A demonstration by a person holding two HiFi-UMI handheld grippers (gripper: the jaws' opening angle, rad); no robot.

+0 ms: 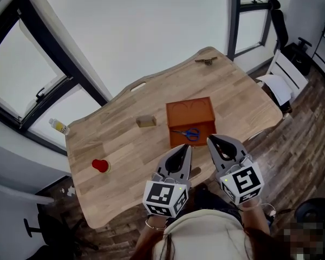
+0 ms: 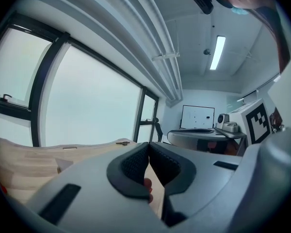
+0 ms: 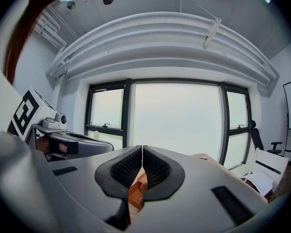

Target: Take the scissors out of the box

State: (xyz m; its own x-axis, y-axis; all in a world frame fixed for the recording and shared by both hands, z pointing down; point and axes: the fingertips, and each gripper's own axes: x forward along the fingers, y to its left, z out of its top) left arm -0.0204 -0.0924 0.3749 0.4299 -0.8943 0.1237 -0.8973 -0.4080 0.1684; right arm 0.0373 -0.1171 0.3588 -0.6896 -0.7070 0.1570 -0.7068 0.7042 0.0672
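blue-handled scissors point(image 1: 187, 134) sit in near part of orange-brown wooden box point(image 1: 190, 111), just ahead of both fingers, long axis crosswise, handles toward right gripper point(image 1: 212, 140). left gripper point(image 1: 187, 148) and right: fingers closed, empty.

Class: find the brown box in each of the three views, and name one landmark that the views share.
Head view: brown box at centre.
Left gripper view: not clearly in it.
Right gripper view: low centre, in the gap beneath the right claw.
Shared landmark: dark window frame.
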